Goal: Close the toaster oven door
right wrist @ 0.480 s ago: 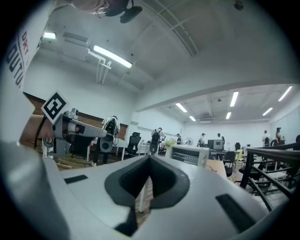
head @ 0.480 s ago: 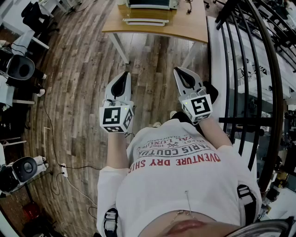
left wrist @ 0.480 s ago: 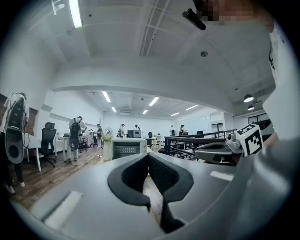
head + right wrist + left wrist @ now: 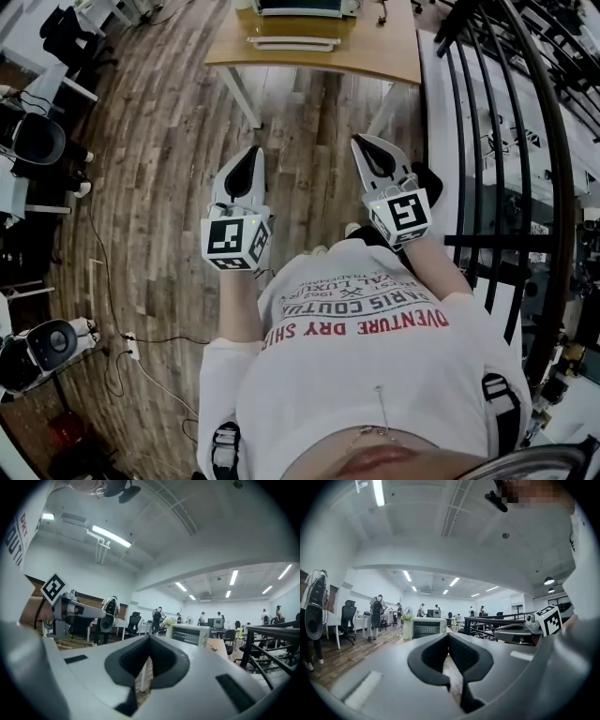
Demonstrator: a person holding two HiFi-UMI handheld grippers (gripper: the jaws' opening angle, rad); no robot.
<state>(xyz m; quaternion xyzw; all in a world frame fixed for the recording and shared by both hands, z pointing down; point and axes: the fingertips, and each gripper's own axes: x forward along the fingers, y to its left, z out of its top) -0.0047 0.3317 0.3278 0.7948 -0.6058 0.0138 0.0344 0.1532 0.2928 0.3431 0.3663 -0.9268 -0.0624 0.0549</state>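
The toaster oven (image 4: 300, 7) sits at the far edge of a wooden worktop (image 4: 375, 56), straight ahead of the person and well apart from both tools. A pale framed panel (image 4: 293, 42) lies flat on the worktop just in front of the oven; it looks like the door dropped open, though from the head view I cannot be sure. In the left gripper view the oven shows small in the distance, its front facing this way, just above the tips of the jaws.

The left tool (image 4: 251, 155) is held out level at waist height, its jaws pressed together with nothing between them. The right tool (image 4: 364, 142) is held level beside it, a little further forward, and its jaws also meet at the tips and hold nothing. Each carries its marker cube (image 4: 234, 242) at the rear, close to the person's white printed shirt (image 4: 366, 347).

Under the tools is wooden plank floor (image 4: 159, 169). A black metal railing (image 4: 506, 141) runs along the person's right. Further back in the room, a few people (image 4: 377, 611) stand among desks and chairs
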